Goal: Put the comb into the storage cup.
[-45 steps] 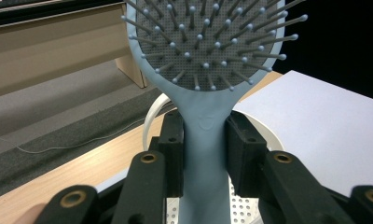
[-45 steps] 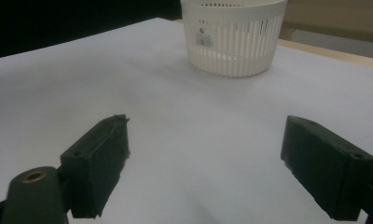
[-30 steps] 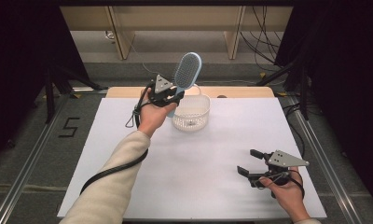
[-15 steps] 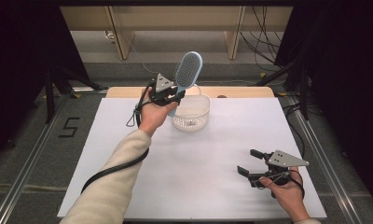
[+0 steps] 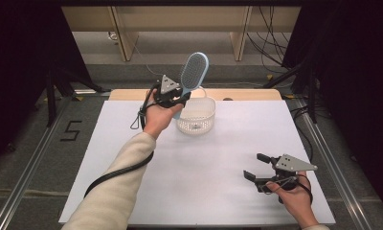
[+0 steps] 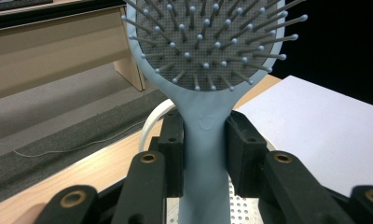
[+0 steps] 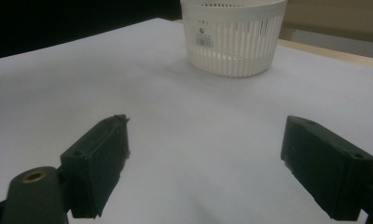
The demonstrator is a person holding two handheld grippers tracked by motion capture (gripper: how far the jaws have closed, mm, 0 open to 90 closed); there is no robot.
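Observation:
A light blue hairbrush point(image 5: 194, 72) stands upright above the left rim of a white slatted basket point(image 5: 197, 117) at the table's far middle. My left gripper point(image 5: 179, 98) is shut on the brush's handle point(image 6: 205, 154), the bristled head point(image 6: 210, 42) rising above the jaws. Part of the basket's perforated floor point(image 6: 240, 210) lies below the handle. My right gripper point(image 5: 254, 168) rests low at the near right of the table, open, with nothing between its fingers point(image 7: 98, 161). It faces the basket point(image 7: 233, 35) across bare white tabletop.
The white table point(image 5: 213, 163) ends in a wooden strip point(image 5: 247, 94) at the far edge. Metal rails point(image 5: 31, 163) run along both sides. Wooden furniture legs point(image 5: 125, 36) and loose cables point(image 5: 271, 38) lie on the floor beyond the table.
The left gripper with the hairbrush has shifted very slightly; the brush stays above the basket's rim. The right gripper has not moved.

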